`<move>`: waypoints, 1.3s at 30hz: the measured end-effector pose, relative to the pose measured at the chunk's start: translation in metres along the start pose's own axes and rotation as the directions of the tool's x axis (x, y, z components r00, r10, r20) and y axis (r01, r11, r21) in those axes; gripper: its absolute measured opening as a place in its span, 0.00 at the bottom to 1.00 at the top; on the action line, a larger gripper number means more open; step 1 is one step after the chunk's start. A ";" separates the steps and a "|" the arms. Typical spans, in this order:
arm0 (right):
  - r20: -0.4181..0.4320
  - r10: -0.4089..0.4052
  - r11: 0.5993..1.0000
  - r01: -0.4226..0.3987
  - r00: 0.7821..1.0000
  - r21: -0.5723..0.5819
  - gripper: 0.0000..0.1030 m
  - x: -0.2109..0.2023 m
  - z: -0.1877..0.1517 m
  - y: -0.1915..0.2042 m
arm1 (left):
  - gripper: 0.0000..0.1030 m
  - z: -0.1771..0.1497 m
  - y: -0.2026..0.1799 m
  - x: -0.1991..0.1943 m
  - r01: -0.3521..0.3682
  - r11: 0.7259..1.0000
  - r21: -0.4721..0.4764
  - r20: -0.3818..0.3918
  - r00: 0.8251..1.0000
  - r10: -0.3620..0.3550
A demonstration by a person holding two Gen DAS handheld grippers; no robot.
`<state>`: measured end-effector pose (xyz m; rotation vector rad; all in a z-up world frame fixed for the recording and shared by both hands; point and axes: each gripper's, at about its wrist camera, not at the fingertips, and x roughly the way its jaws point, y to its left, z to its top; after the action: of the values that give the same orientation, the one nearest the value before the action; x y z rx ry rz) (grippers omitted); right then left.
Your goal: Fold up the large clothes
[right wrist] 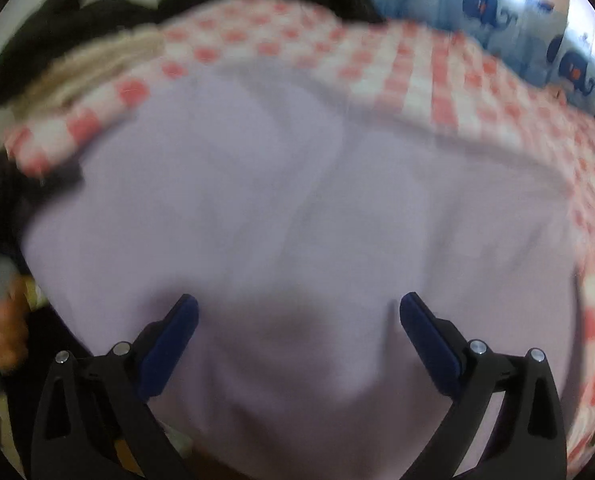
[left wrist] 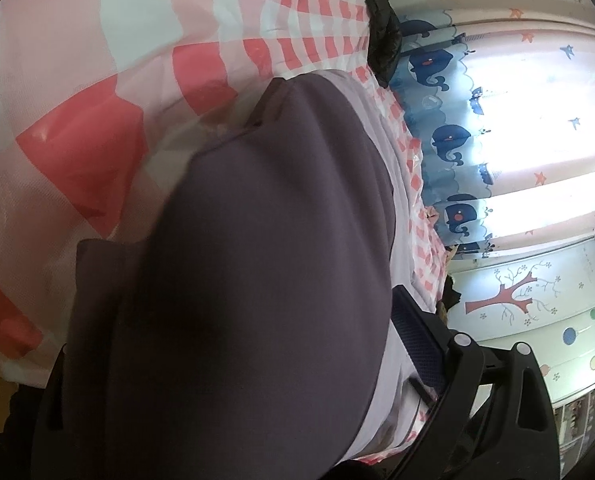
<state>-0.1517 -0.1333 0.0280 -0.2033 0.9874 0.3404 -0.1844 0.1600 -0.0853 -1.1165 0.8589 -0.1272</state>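
Note:
The large garment is lilac cloth [right wrist: 297, 200], spread flat over a bed with a red-and-white checked sheet [right wrist: 457, 80]. My right gripper [right wrist: 297, 300] hovers low over the near part of the garment. It is open, with nothing between its blue pads [right wrist: 429, 340]. In the left wrist view a thick fold of the same garment [left wrist: 257, 260], dark in shadow, rises between the jaws of my left gripper [left wrist: 293, 296]. The fold hides the left finger; the right finger's blue pad [left wrist: 417, 340] stands wide of the cloth, so the jaws are open.
Dark clothes [right wrist: 77, 4] and a beige cloth [right wrist: 97, 64] lie along the bed's far edge. A black jacket [left wrist: 381, 28] sits at the bed's end. A whale-print curtain [left wrist: 449, 140] and a cabinet with a tree decal [left wrist: 509, 296] stand beyond. A person's hand [right wrist: 1, 320] shows at the left.

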 end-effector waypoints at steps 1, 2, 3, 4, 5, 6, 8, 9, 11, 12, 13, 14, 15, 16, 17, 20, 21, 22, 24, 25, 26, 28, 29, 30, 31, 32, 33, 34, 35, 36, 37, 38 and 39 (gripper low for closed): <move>0.022 -0.017 1.000 0.017 1.000 -0.011 0.94 -0.003 0.011 -0.002 | 0.86 0.000 0.001 0.000 0.003 1.000 -0.007 0.002 1.000 -0.003; 0.037 -0.034 0.999 0.035 0.999 -0.014 0.94 -0.001 0.029 -0.009 | 0.86 0.000 0.001 0.000 0.002 1.000 -0.010 0.004 1.000 -0.002; 0.043 -0.055 0.998 0.055 0.998 -0.005 0.94 0.005 0.045 -0.017 | 0.86 0.001 0.001 0.001 -0.002 1.000 -0.010 0.005 1.000 0.002; 0.045 -0.065 0.998 0.065 0.997 0.004 0.94 0.013 0.056 -0.024 | 0.86 0.002 0.001 0.002 -0.009 1.000 -0.006 0.009 1.000 0.009; 0.041 -0.074 0.997 0.073 0.996 0.030 0.94 0.026 0.074 -0.037 | 0.86 0.004 0.002 0.002 -0.014 1.000 -0.003 0.011 1.000 0.014; 0.034 -0.079 0.995 0.077 0.996 0.057 0.94 0.038 0.087 -0.047 | 0.86 0.005 0.002 0.003 -0.019 1.000 -0.001 0.011 1.000 0.019; 0.009 -0.082 0.990 0.081 0.997 0.116 0.94 0.068 0.113 -0.068 | 0.86 0.008 0.002 0.005 -0.023 1.000 0.001 0.009 1.000 0.023; -0.006 -0.091 0.987 0.091 0.996 0.133 0.94 0.083 0.121 -0.075 | 0.86 0.009 0.002 0.007 -0.025 1.000 0.002 0.009 1.000 0.025; -0.095 -0.118 0.982 0.130 0.988 0.139 0.95 0.127 0.128 -0.082 | 0.86 0.010 0.000 0.008 -0.025 1.000 0.009 0.014 1.000 0.025; -0.163 -0.097 0.984 0.119 0.982 0.130 0.95 0.151 0.125 -0.082 | 0.86 0.010 -0.001 0.008 -0.024 0.999 0.022 0.019 1.000 0.023; -0.181 -0.084 0.987 0.106 0.980 0.121 0.95 0.162 0.122 -0.082 | 0.86 0.010 -0.002 0.008 -0.031 0.999 0.026 0.019 0.999 0.030; -0.171 -0.087 0.987 0.108 0.981 0.119 0.95 0.160 0.125 -0.083 | 0.86 0.010 -0.002 0.008 -0.034 0.999 0.023 0.016 0.999 0.034; -0.156 -0.081 0.987 0.100 0.985 0.122 0.95 0.151 0.126 -0.083 | 0.86 0.011 -0.001 0.009 -0.030 0.999 0.017 0.011 0.999 0.030; -0.131 -0.058 0.989 0.075 0.990 0.128 0.95 0.138 0.124 -0.082 | 0.86 0.012 0.000 0.009 -0.026 1.000 0.014 0.008 1.000 0.026; -0.086 -0.010 0.992 0.021 0.996 0.128 0.94 0.116 0.119 -0.081 | 0.86 0.012 0.000 0.009 -0.024 1.000 0.012 0.007 1.000 0.024; 0.002 0.002 0.999 -0.002 1.000 0.040 0.95 0.057 0.087 -0.063 | 0.86 0.013 0.000 0.009 -0.025 1.000 0.009 0.009 1.000 0.025; 0.007 0.002 1.000 -0.002 1.000 0.011 0.95 0.042 0.073 -0.054 | 0.86 0.013 0.000 0.009 -0.025 1.000 0.007 0.011 1.000 0.024; 0.014 -0.014 1.000 0.014 1.000 -0.014 0.95 0.030 0.059 -0.048 | 0.86 0.012 0.000 0.009 -0.025 1.000 0.007 0.012 1.000 0.025; -0.010 -0.053 0.996 0.052 0.999 -0.072 0.95 0.028 0.026 -0.034 | 0.86 0.012 -0.001 0.010 -0.025 1.000 0.009 0.010 1.000 0.025; -0.059 -0.069 0.991 0.061 0.996 -0.121 0.95 0.042 0.012 -0.026 | 0.86 0.010 -0.002 0.010 -0.030 0.999 0.017 0.008 1.000 0.030; -0.062 -0.061 0.990 0.053 0.996 -0.128 0.95 0.052 0.004 -0.025 | 0.86 0.009 -0.002 0.009 -0.039 0.999 0.023 0.012 0.999 0.039; -0.064 -0.039 0.996 0.034 0.997 -0.076 0.95 0.049 0.002 -0.031 | 0.86 0.007 -0.002 0.008 -0.052 0.998 0.021 0.017 0.999 0.051; -0.052 -0.039 0.998 0.036 0.998 -0.056 0.94 0.039 0.003 -0.033 | 0.86 0.008 -0.002 0.008 -0.051 0.998 0.020 0.017 0.999 0.051; -0.017 -0.042 0.998 0.041 0.999 -0.051 0.94 0.026 0.002 -0.032 | 0.86 0.008 -0.002 0.008 -0.052 0.998 0.019 0.019 0.998 0.051; 0.008 -0.044 0.998 0.045 0.999 -0.050 0.94 0.016 -0.002 -0.030 | 0.86 0.008 -0.002 0.008 -0.054 0.998 0.019 0.023 0.998 0.054; 0.013 -0.044 0.998 0.045 0.999 -0.050 0.95 0.010 -0.010 -0.027 | 0.86 0.008 -0.003 0.008 -0.057 0.998 0.021 0.027 0.998 0.056; -0.009 -0.039 0.998 0.039 0.999 -0.058 0.95 0.013 -0.017 -0.024 | 0.86 0.008 -0.004 0.009 -0.061 0.998 0.026 0.031 0.998 0.060; -0.041 -0.042 0.996 0.039 0.998 -0.076 0.95 0.023 -0.023 -0.020 | 0.86 0.007 -0.005 0.009 -0.068 0.997 0.033 0.036 0.997 0.067; -0.048 -0.055 0.994 0.050 0.997 -0.100 0.95 0.032 -0.030 -0.018 | 0.85 0.006 -0.007 0.009 -0.076 0.996 0.042 0.043 0.996 0.074; -0.043 -0.050 0.994 0.045 0.998 -0.097 0.95 0.033 -0.031 -0.019 | 0.84 0.006 -0.009 0.008 -0.082 0.995 0.049 0.050 0.996 0.080; -0.052 -0.041 0.996 0.036 0.998 -0.081 0.95 0.031 -0.029 -0.022 | 0.82 0.006 -0.009 0.008 -0.083 0.995 0.050 0.052 0.995 0.081; -0.039 -0.028 0.998 0.026 0.999 -0.058 0.94 0.020 -0.025 -0.024 | 0.80 0.006 -0.009 0.006 -0.082 0.995 0.049 0.054 0.995 0.080; 0.002 -0.007 0.999 0.007 1.000 -0.047 0.95 0.009 -0.024 -0.024 | 0.79 0.007 -0.009 0.006 -0.083 0.995 0.051 0.054 0.995 0.081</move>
<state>-0.1571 -0.1615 0.0074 -0.2484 0.9772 0.3576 -0.1729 0.1575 -0.0804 -1.0294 0.8493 -0.0524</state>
